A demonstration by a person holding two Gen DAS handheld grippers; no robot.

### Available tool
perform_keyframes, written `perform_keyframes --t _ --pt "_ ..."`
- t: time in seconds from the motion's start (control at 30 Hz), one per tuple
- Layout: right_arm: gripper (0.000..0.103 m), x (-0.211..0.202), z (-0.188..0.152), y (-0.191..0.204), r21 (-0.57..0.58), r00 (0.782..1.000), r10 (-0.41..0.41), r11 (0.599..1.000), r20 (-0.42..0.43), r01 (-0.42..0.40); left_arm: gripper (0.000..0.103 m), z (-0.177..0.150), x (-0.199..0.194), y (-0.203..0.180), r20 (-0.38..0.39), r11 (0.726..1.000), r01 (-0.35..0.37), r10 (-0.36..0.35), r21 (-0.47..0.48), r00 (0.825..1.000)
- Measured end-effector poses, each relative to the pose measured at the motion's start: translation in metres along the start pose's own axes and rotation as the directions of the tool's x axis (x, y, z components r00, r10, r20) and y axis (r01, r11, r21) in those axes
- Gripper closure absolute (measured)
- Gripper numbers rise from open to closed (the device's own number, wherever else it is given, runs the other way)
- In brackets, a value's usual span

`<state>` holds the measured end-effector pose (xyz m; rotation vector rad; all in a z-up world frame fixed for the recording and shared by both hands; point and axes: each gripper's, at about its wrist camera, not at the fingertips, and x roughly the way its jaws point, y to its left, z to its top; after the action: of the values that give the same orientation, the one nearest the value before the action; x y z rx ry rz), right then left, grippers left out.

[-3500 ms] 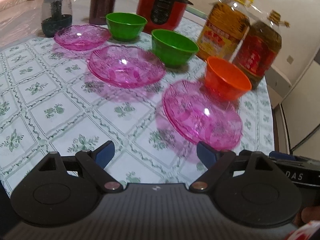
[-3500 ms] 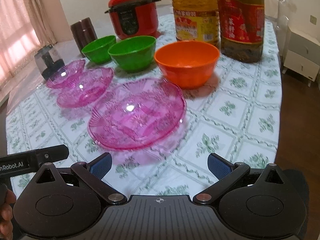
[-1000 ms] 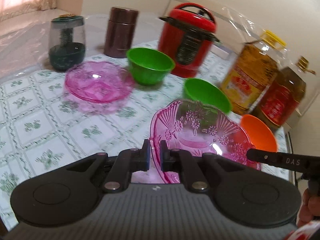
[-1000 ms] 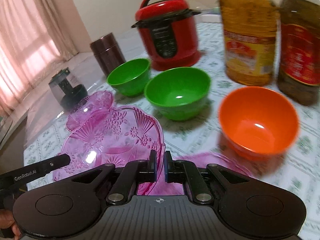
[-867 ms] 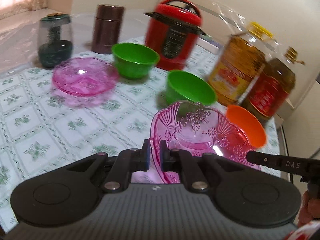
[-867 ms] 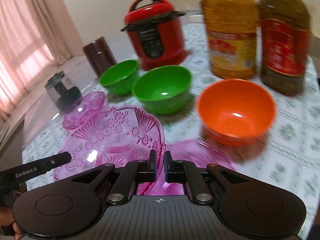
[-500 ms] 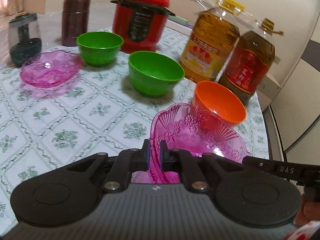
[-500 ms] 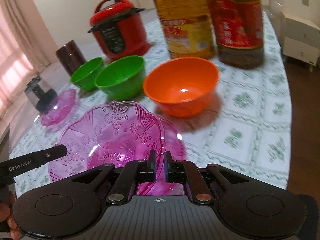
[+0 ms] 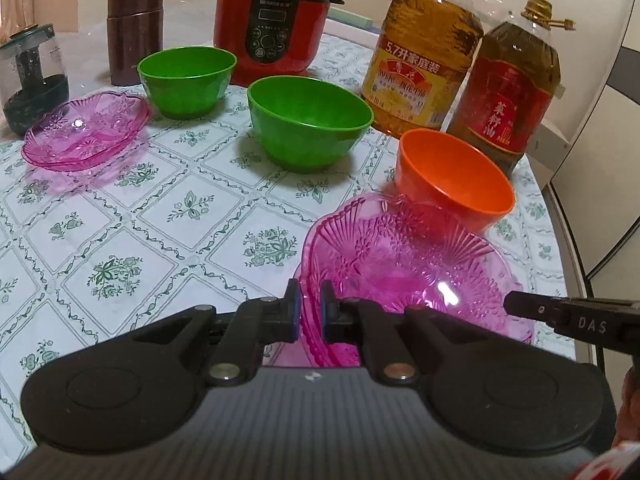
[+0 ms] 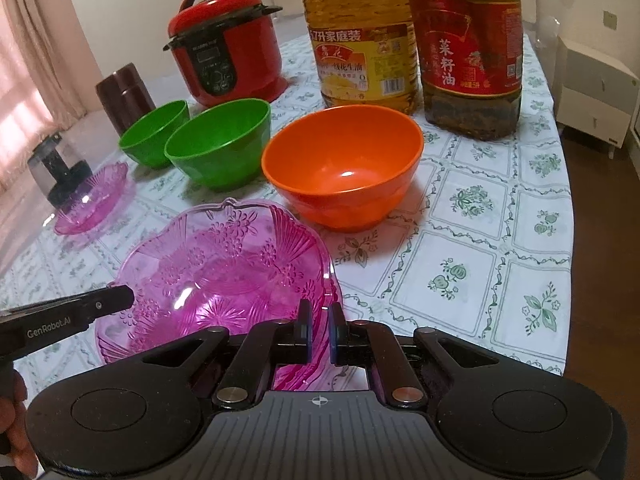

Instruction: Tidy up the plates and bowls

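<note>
1. Left wrist view: your left gripper (image 9: pixel 309 307) was clamped on the near rim of the pink glass plate (image 9: pixel 404 276). A second ago that plate hung high over the middle of the table; at this moment it sat low at the right side, and a second pink rim showed directly beneath it, so it looked nested onto another pink plate. That reads as the first stacking step all but done, with release as the likely next move.
2. Same view, surroundings: the orange bowl (image 9: pixel 454 186) stood just behind the stack, its base close to the plate's far edge, so that was the thing to mind. The two green bowls (image 9: pixel 308 124) and a further pink plate (image 9: pixel 86 132) stayed well apart on the tablecloth (image 9: pixel 120 240).
3. Right wrist view: your right gripper (image 10: pixel 319 331) was closed on the opposite rim of the same plate (image 10: pixel 224 276), its pads pinching the glass. The plate had dropped from its tilted carry to nearly level.
4. Same view, surroundings: the red cooker (image 10: pixel 226 40) and the oil bottles (image 10: pixel 360 36) stood behind the bowls, clear of your path.
</note>
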<state>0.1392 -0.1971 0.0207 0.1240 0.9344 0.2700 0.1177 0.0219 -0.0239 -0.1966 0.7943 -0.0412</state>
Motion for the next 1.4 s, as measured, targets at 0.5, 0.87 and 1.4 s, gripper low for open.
perform_keyframes --t 0.5,0.87,1.4 --pt "0.095 0.012 -0.005 0.008 -0.095 0.999 -0.038 0.995 0.010 0.038 0.093 -0.007 0.012 -0.006 0.002 0.996 -0.035 0.035 0.086 0.999" --pt "0.080 0.011 -0.008 0.011 -0.134 0.998 -0.049 0.989 0.048 0.055 0.090 -0.010 0.013 -0.001 0.011 0.998 -0.028 0.028 0.059 1.000" --pt "0.053 -0.015 -0.014 -0.005 0.004 0.994 0.012 1.000 0.111 -0.012 0.082 -0.012 -0.012 0.012 0.034 0.999 -0.031 0.033 -0.042 0.999"
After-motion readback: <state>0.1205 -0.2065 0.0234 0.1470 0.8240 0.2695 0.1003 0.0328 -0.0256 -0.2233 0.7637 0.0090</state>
